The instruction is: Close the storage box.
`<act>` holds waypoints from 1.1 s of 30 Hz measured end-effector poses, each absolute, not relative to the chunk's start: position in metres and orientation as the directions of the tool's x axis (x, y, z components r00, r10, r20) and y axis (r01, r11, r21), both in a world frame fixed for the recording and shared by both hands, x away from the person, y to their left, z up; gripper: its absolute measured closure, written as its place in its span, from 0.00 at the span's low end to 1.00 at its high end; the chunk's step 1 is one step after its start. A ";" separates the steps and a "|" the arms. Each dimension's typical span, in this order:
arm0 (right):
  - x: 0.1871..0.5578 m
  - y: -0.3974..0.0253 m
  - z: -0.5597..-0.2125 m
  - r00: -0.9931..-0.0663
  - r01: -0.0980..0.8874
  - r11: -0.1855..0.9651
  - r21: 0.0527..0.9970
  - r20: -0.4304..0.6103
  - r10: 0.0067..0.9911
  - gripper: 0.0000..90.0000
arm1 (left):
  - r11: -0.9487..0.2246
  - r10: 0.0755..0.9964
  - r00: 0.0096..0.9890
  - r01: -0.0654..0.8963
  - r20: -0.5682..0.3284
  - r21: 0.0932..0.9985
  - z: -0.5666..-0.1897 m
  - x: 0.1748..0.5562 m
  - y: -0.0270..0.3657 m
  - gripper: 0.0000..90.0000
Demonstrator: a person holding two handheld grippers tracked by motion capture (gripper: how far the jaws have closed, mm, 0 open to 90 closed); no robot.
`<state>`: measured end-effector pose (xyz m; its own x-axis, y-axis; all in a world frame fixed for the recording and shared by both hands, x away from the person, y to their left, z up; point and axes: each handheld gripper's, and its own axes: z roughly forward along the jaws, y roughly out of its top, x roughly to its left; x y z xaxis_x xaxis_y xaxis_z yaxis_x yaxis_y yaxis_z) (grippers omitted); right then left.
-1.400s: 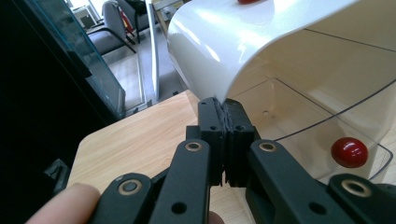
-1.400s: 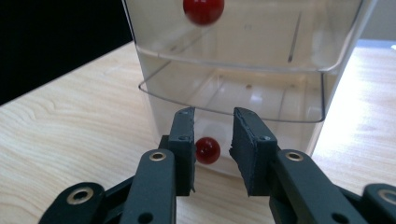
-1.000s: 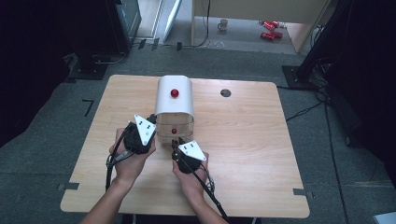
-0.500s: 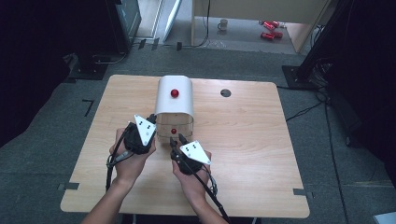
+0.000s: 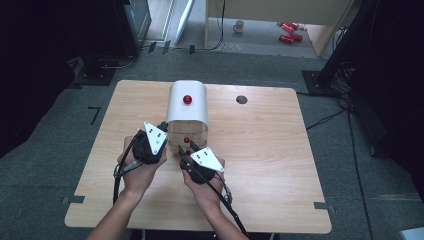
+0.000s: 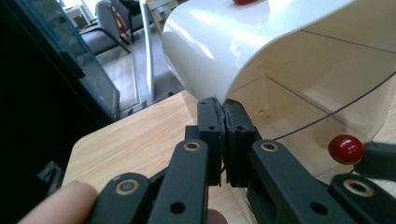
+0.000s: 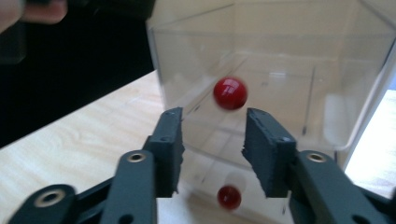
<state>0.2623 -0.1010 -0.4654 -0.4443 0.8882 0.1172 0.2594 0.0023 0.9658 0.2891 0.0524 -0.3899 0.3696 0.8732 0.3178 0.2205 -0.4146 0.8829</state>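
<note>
The right tool (image 7: 212, 140) has edged nearer the box's red knob (image 7: 230, 93), spread; left tool (image 6: 225, 135) view shows it pressed together

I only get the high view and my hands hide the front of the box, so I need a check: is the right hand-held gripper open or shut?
Observer: Open. The right hand-held gripper has its jaws spread wide in front of the clear box.
Operator: Are they touching a knob?
Observer: No. The upper red knob sits just beyond the tips, with a gap on each side.
Operator: And the left one?
Observer: The left hand-held gripper has its jaws pressed together at the lower edge of the white cover. I can't tell whether they pinch it.
</note>
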 end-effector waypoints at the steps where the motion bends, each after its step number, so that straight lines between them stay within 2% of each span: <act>1: 0.261 -0.102 -0.467 -0.453 0.254 0.019 0.967 0.101 0.886 0.61 | -0.401 0.873 0.379 0.198 0.307 0.895 -0.390 0.289 0.055 0.94; 4: 0.256 -0.107 -0.468 -0.459 0.255 0.039 0.966 0.085 0.884 0.55 | -0.371 0.871 0.406 0.178 0.276 0.911 -0.387 0.289 0.057 0.75; 5: 0.254 -0.114 -0.470 -0.452 0.258 0.054 0.965 0.071 0.889 0.46 | -0.348 0.871 0.422 0.173 0.250 0.921 -0.386 0.288 0.058 0.68; 6: 0.254 -0.114 -0.470 -0.452 0.258 0.054 0.965 0.071 0.889 0.46 | -0.332 0.868 0.438 0.164 0.233 0.929 -0.384 0.288 0.060 0.68; 8: 0.253 -0.125 -0.471 -0.442 0.267 0.060 0.962 0.067 0.894 0.39 | -0.318 0.860 0.462 0.153 0.217 0.936 -0.383 0.286 0.063 0.54; 9: 0.252 -0.131 -0.472 -0.440 0.273 0.062 0.960 0.067 0.896 0.36 | -0.305 0.859 0.473 0.160 0.198 0.939 -0.382 0.285 0.065 0.48; 10: 0.251 -0.144 -0.472 -0.436 0.287 0.063 0.956 0.072 0.897 0.29 | -0.290 0.862 0.475 0.182 0.174 0.940 -0.381 0.284 0.067 0.35; 11: 0.251 -0.144 -0.472 -0.436 0.287 0.063 0.956 0.072 0.897 0.29 | -0.272 0.863 0.483 0.201 0.146 0.941 -0.381 0.283 0.070 0.35; 12: 0.249 -0.157 -0.471 -0.435 0.291 0.079 0.954 0.058 0.899 0.23 | -0.257 0.862 0.492 0.220 0.120 0.941 -0.381 0.283 0.073 0.23; 13: 0.248 -0.162 -0.471 -0.429 0.293 0.096 0.951 0.041 0.903 0.17 | -0.245 0.861 0.499 0.238 0.098 0.940 -0.382 0.283 0.076 0.18; 14: 0.247 -0.168 -0.470 -0.420 0.302 0.106 0.947 0.032 0.907 0.13 | -0.218 0.852 0.521 0.264 0.051 0.939 -0.384 0.281 0.083 0.16; 17: 0.243 -0.186 -0.469 -0.425 0.310 0.125 0.942 0.020 0.905 0.04 | -0.205 0.850 0.525 0.278 0.030 0.938 -0.389 0.280 0.090 0.10; 19: 0.242 -0.192 -0.469 -0.430 0.308 0.141 0.941 0.006 0.903 0.03 | -0.187 0.852 0.524 0.303 0.001 0.935 -0.394 0.278 0.097 0.08; 21: 0.241 -0.211 -0.472 -0.439 0.320 0.157 0.934 0.000 0.898 0.00 | -0.194 0.865 0.501 0.328 0.004 0.924 -0.404 0.275 0.106 0.01; 23: 0.242 -0.218 -0.473 -0.436 0.329 0.157 0.931 0.003 0.900 0.00 | -0.198 0.869 0.495 0.338 0.005 0.920 -0.408 0.274 0.109 0.00; 25: 0.244 -0.237 -0.478 -0.395 0.368 0.141 0.919 0.017 0.918 0.00 | -0.205 0.874 0.486 0.359 0.006 0.911 -0.416 0.273 0.116 0.00; 33: 0.246 -0.278 -0.487 -0.317 0.402 0.123 0.907 0.012 0.948 0.00 | -0.213 0.886 0.464 0.410 -0.001 0.887 -0.441 0.269 0.139 0.00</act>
<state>0.2459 -0.2776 -0.4870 -0.3166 0.9485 0.0120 0.4020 0.1227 0.9074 0.2693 0.1387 -0.4412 0.4643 0.8857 -0.0015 0.4099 -0.2134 0.8868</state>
